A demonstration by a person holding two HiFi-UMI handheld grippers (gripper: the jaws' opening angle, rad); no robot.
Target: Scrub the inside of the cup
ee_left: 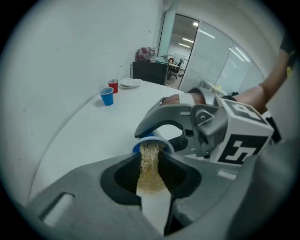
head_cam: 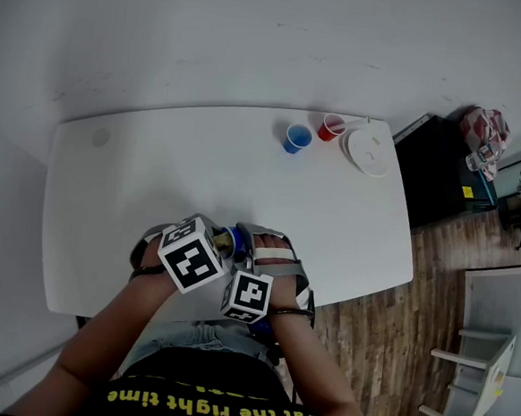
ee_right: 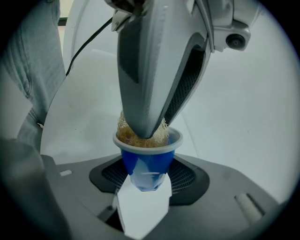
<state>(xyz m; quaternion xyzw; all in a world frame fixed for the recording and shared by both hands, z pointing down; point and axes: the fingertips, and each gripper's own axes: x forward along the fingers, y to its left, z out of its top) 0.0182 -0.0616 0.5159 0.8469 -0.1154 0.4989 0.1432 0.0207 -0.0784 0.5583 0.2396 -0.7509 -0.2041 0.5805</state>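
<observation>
**Left gripper view:** The left gripper point(ee_left: 151, 177), jaws drawn narrow, pinches a tan fibrous scrubbing pad point(ee_left: 150, 164). The pad's far end is pushed into the mouth of a small blue white-rimmed plastic cup point(ee_left: 138, 146) at 12 o'clock, probably so the fibres reach the inner wall.

**Right gripper view:** The right gripper point(ee_right: 144, 180) clamps that cup by its lower body, with the mouth turned toward the pad, apparently to brace it against the rubbing. Tan fibre fills the cup to the rim (no liquid shows).

**Head view:** Both tools meet at 6 o'clock, at the near edge of the white rounded table point(head_cam: 155, 176). At 1 o'clock stand a spare blue cup point(head_cam: 297, 137), a red cup point(head_cam: 331, 126) and stacked white plates point(head_cam: 367, 151), their contents too small to tell.
</observation>
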